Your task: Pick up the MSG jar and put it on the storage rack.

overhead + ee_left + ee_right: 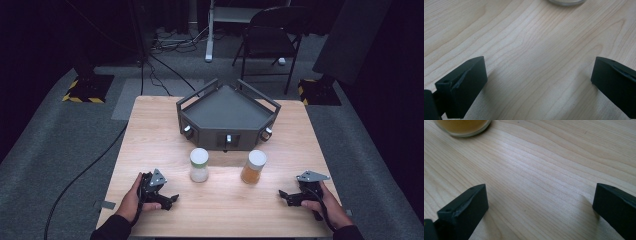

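Two lidded jars stand mid-table: one with pale contents [199, 164] on the left and one with amber contents [253, 167] on the right. My left gripper [169, 199] rests low on the wood at the front left, open, nothing between its jaws. The pale jar's base [566, 2] sits just ahead of it at the top of the left gripper view. My right gripper [286, 196] lies at the front right, also open and empty. The amber jar's base [462, 127] shows at the upper left of the right gripper view.
A dark grey angular tray [227, 107] with raised rails and front knobs sits at the back centre of the wooden table [220, 210]. Beyond the table are a folding chair [270, 37], floor cables and stand bases with hazard tape.
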`<state>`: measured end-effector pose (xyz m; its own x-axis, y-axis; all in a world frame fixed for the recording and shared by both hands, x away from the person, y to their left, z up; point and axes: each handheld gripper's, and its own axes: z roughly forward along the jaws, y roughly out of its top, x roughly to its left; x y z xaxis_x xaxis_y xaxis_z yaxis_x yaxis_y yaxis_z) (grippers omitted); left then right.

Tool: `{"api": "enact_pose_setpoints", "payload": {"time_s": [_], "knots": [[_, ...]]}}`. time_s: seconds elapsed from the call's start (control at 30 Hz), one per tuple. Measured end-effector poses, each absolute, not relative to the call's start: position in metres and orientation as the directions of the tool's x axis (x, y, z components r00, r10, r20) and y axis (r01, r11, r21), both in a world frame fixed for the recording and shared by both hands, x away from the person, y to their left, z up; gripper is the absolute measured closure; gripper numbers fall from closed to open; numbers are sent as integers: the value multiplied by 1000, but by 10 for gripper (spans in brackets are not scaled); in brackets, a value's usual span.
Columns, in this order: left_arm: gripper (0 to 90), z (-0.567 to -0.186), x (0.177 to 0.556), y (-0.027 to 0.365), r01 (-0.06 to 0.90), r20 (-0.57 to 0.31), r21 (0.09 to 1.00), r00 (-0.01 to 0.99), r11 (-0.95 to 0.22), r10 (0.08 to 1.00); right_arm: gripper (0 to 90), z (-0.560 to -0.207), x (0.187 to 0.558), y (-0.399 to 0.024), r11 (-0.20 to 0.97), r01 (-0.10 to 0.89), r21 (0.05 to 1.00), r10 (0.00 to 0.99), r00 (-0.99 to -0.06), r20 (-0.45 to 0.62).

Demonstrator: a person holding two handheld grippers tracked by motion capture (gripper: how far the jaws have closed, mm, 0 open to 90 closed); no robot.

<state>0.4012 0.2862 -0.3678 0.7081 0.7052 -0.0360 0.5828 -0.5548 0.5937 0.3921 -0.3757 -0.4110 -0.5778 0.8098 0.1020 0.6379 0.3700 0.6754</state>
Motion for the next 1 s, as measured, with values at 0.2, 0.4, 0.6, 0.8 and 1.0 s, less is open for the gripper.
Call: {"api": "enact_pose_setpoints", "payload": {"time_s": [0.2,0.4,0.6,0.8,1.0], "knots": [[5,-365,402,284,574,-19,588,715,-570,699,0,-411,392,-376,370,638,675,810,-578,102],[19,-363,399,284,566,-23,612,711,-552,703,0,-411,392,-376,371,637,676,809,-579,102],[19,-360,396,282,556,-20,630,710,-542,704,0,-411,392,-376,371,637,676,809,-579,102],[16,-357,391,280,554,-25,660,691,-508,722,0,-411,392,-376,371,637,676,809,-579,102],[18,-355,382,276,531,-24,706,679,-469,734,0,-411,392,-376,371,637,676,809,-579,102]]}}
